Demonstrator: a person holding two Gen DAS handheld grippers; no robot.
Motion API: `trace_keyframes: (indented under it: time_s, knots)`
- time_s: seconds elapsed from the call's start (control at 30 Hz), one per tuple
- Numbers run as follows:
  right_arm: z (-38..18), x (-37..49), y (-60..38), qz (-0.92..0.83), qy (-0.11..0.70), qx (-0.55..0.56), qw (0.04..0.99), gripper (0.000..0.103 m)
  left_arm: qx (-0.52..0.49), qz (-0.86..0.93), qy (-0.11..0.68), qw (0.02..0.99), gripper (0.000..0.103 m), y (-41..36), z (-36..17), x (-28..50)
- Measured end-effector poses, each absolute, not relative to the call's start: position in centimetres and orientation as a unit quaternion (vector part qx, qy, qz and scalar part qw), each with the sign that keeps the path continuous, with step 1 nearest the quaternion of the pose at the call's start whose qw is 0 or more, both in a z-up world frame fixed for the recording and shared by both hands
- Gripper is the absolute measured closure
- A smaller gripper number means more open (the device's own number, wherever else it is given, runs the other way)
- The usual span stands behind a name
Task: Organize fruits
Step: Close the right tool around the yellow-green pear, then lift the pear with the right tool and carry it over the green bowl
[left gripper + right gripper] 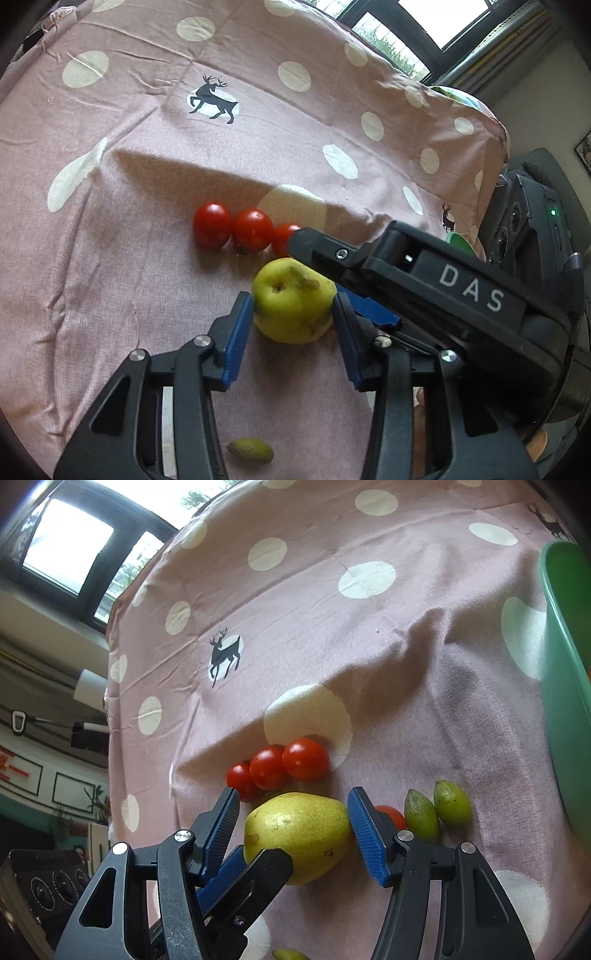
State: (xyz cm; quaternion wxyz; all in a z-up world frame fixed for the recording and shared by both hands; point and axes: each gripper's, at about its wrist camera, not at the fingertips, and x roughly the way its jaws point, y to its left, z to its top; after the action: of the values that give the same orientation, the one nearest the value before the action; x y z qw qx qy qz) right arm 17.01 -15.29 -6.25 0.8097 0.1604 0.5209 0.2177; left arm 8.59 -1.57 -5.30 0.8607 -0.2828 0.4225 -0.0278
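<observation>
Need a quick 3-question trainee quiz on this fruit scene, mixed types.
1. Count: how many tomatoes form the touching row beyond the pear?
2. True or false: the pear lies inside the green tub.
3. What sits between the pads of the left hand-held gripper? A) pear B) tomato C) small green fruit
Key: 1 three; 2 false; 3 A.

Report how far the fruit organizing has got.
Done: three tomatoes sit in a row. In hand: the left tongs pinch the pear, right tongs open around it. Left: two green fruits and a fourth tomato lie loose.
</observation>
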Motion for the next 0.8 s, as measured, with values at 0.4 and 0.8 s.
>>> trace_keyframes:
  time_s: [0.4, 0.8]
  knots:
    - [-6.0, 15.6, -14.3, 0.226, 0.531, 0.137, 0.805, 0.040, -0.270, -0.013, 0.432, 0.861, 0.061, -1.4, -4.7, 6.7]
    - [-6.3, 13.1, -12.8, 0.258, 0.550, 0.125, 0.784, 0.040, -0.264, -0.009, 0.447, 0.855, 0.060, -0.1, -4.9, 4.7]
